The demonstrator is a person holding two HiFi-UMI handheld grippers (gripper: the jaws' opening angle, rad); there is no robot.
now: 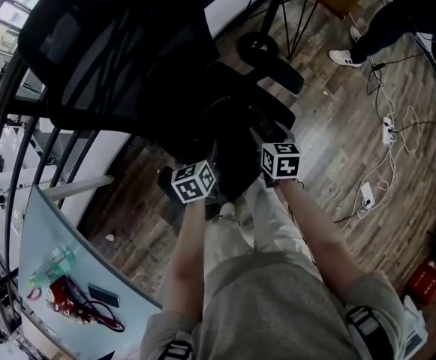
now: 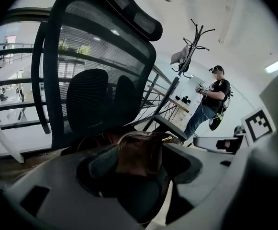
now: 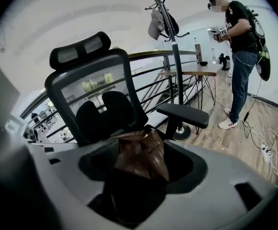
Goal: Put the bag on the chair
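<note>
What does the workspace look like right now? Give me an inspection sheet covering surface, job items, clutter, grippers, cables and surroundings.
Surface: wood plank floor; the chair's seat is too dark to judge.
Job's things: black mesh chair upright; brown bag held in front of its backrest, cannot tell whether it rests on the seat.
Clutter: bottle and red items on a pale desk.
Grippers: left gripper and right gripper both shut on the bag.
Cables: white power strip and loose white cables on the floor at right.
Surroundings: railing, coat rack, wooden table, standing person.
</note>
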